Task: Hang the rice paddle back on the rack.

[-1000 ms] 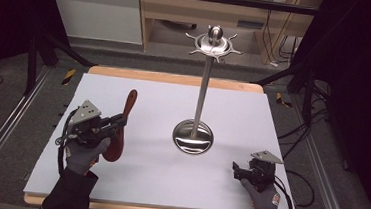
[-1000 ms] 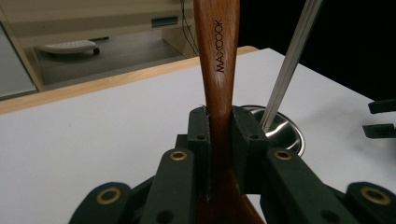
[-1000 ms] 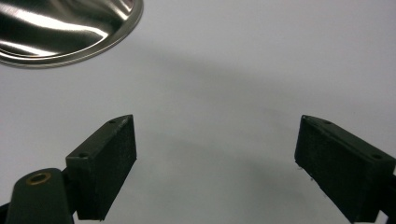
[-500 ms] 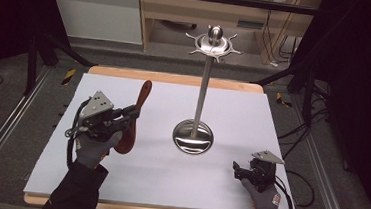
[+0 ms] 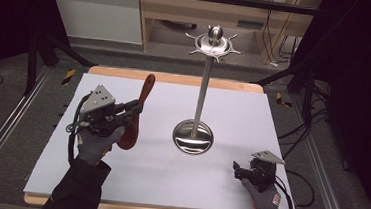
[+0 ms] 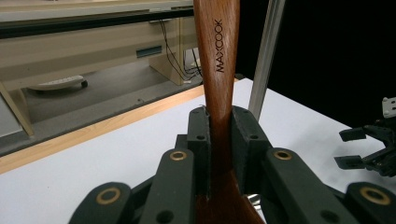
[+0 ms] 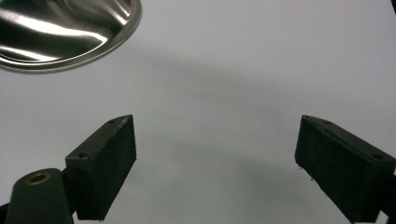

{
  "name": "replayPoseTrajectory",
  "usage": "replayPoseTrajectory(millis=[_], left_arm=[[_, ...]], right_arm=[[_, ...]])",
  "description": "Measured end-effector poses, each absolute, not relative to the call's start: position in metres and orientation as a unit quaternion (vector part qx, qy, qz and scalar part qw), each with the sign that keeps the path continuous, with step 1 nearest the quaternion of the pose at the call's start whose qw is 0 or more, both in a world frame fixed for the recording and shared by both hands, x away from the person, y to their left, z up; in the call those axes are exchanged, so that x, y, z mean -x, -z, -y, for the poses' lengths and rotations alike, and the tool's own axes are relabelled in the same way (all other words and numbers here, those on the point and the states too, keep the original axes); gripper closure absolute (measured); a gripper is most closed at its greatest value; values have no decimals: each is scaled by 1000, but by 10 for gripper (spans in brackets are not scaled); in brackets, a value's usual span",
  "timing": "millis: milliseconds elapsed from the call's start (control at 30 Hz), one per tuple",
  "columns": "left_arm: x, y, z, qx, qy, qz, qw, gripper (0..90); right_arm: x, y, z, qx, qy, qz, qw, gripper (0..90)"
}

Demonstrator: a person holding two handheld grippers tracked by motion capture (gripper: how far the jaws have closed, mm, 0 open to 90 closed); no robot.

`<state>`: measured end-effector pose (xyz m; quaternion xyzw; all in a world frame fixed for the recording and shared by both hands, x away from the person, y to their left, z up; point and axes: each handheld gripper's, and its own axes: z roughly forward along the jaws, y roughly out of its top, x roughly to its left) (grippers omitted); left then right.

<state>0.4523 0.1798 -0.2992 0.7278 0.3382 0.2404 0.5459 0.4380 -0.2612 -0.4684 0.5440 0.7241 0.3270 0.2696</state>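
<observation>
- The left gripper point(image 5: 132, 109) clamps a wooden spoon point(image 5: 135, 118), its jaws closed tight on the narrow part of the handle, one pad pressing each side.
- In the left gripper view the fingers point(image 6: 201, 140) sit either side of the reddish-brown handle point(image 6: 217, 84), which runs up out of the jaws and bears the printed word MAXCOOK.
- From the high view the spoon stands nearly upright, tilted a little, handle tip up and towards the far edge, the broad bowl end hanging below the jaws above the white table point(image 5: 117, 179).
- The spoon is held over the left part of the table, to the left of the metal stand point(image 5: 193, 136), apart from its round base.
- The right gripper point(image 5: 238, 170) rests near the table's right front corner; its jaws stand wide apart with nothing between them.
- In the right gripper view the pads point(image 7: 105, 165) frame bare white surface, the stand's shiny base point(image 7: 60, 32) lying beyond them.
</observation>
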Motion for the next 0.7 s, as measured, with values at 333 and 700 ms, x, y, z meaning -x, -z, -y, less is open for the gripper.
replayPoseTrajectory(millis=[333,700], left_arm=[[-454,288,-171,-725,-240,-328,556,781],[-453,273,-158,-728,-242,-313,560,781]], right_arm=[[-438,468,261,-545,-330,-722,269,129],[-438,468,262,-546,-332,-721,268,129]])
